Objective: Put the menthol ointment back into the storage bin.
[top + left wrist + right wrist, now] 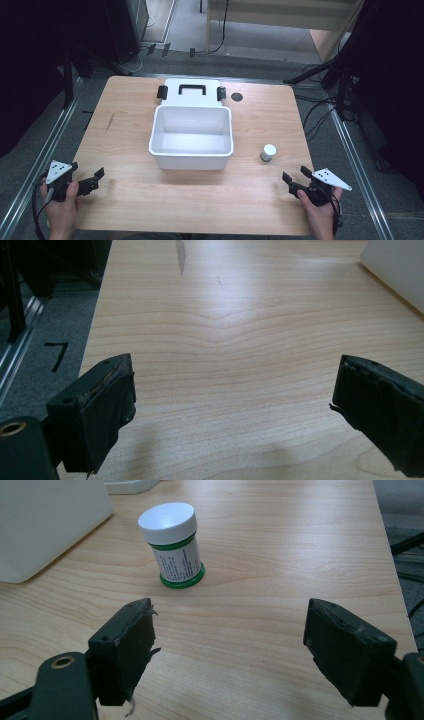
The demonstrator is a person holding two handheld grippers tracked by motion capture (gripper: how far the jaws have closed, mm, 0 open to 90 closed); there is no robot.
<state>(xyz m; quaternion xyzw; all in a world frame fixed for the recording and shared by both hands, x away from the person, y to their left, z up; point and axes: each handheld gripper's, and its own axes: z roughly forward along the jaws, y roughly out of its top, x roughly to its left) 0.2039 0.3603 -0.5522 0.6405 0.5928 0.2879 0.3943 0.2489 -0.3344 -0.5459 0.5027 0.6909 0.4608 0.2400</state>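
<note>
Jaws apart over pale wooden table (pixel 125 195) — grey floor (pixel 45 145) around

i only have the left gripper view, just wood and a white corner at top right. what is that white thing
Observer: It is an open white bin in the middle of the table, with its lid lying flat behind it.
Operator: anything in it
Observer: No, the high view shows its inside bare.
Operator: so what is there to pick up
Observer: A small jar with a white cap and green trim stands upright to the right of the bin, apart from it.
Operator: is the other gripper on it
Observer: No. The right gripper is short of the jar, jaws open with only table between them.
</note>
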